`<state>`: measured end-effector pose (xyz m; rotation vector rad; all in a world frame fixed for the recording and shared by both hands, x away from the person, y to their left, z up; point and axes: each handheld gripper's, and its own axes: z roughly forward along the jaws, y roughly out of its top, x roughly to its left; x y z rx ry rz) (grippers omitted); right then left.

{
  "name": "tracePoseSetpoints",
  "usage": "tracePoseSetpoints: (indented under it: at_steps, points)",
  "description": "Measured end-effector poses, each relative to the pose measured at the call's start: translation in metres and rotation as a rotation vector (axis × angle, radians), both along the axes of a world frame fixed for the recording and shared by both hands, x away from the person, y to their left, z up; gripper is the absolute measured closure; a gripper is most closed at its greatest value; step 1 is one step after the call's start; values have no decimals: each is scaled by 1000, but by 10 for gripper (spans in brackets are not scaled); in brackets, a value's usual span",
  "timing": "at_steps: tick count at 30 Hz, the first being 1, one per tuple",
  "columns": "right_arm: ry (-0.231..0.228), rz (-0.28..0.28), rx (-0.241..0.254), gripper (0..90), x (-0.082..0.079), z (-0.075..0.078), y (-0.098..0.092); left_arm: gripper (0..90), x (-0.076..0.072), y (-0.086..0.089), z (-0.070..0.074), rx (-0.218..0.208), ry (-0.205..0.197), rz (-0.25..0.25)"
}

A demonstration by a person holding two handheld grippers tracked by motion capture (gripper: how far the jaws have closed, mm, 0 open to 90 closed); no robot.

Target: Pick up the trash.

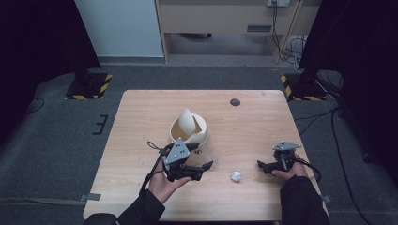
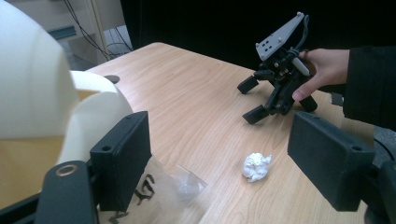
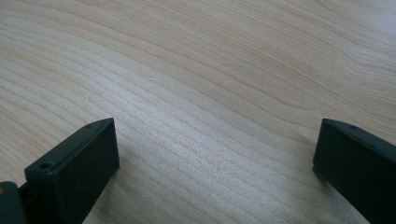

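Two hand-held grippers, jaws apart, flank a crumpled white paper ball [image 1: 236,176] on a wooden table [image 1: 141,117].

The left gripper [image 1: 202,169] sits just in front of a cream swing-lid bin [image 1: 188,129], its jaws spread wide with nothing between them; seen along its own jaws, the gripper [image 2: 219,154] frames the paper ball [image 2: 256,166] lying on the bare wood ahead, with a clear plastic bag [image 2: 177,189] flat on the table beside the bin [image 2: 51,107]. The right gripper [image 1: 265,166] rests near the table's right edge, held in the person's right hand [image 1: 290,172], its jaws likewise parted over bare wood [image 3: 210,93] and gripping nothing. The paper ball lies between the two grippers, touching neither. A small dark disc [image 1: 235,101] sits near the table's far edge.
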<state>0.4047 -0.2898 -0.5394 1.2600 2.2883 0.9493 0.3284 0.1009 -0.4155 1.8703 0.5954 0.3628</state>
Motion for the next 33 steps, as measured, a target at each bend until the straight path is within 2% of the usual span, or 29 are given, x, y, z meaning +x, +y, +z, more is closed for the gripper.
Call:
tracePoseSetpoints:
  at_steps: [15, 22, 33]
  points:
    - [0, 0, 0, 5, 0, 0, 0, 231, 4, -21, -16, 52, 26, -50]
    - [0, 0, 0, 5, 0, 0, 0, 235, 8, -37, -27, 84, 45, -87]
    - [0, 0, 0, 5, 0, 0, 0, 244, 12, -54, -41, 139, 67, -113]
